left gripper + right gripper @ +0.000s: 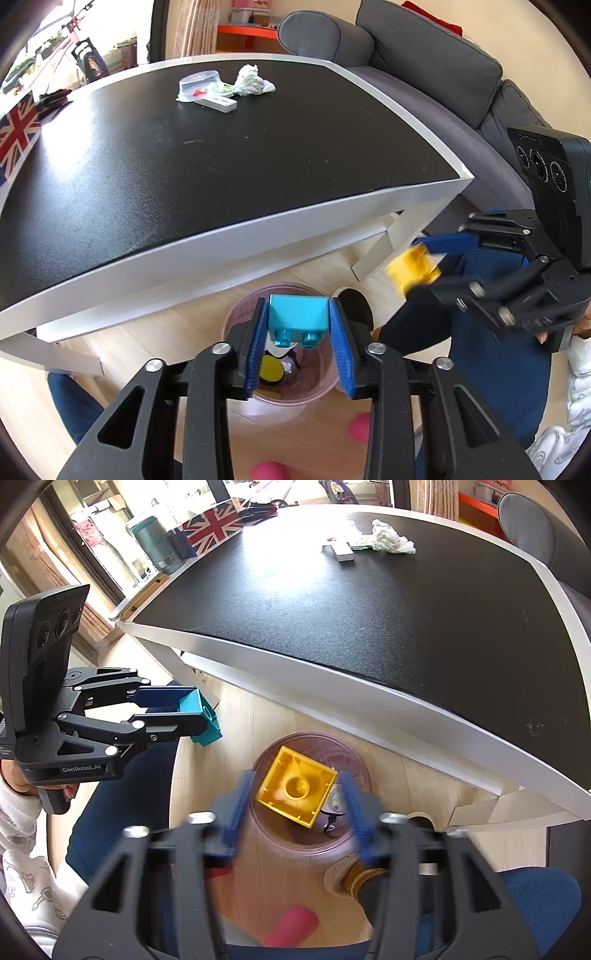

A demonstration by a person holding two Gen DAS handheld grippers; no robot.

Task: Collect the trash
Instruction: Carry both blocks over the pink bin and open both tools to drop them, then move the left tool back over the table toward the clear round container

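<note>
My left gripper [298, 345] hangs over the clear bin [240, 317] on the floor, a teal block [297, 317] sitting between its blue pads; I cannot tell whether they still press on it. My right gripper [295, 812] has its jaws spread wide, and the yellow block [295, 790] sits loose between them, tilted, touching neither pad, right above the bin's mouth. Crumpled tissue [253, 81] and wrappers lie far back on the black table [221, 166].
</note>
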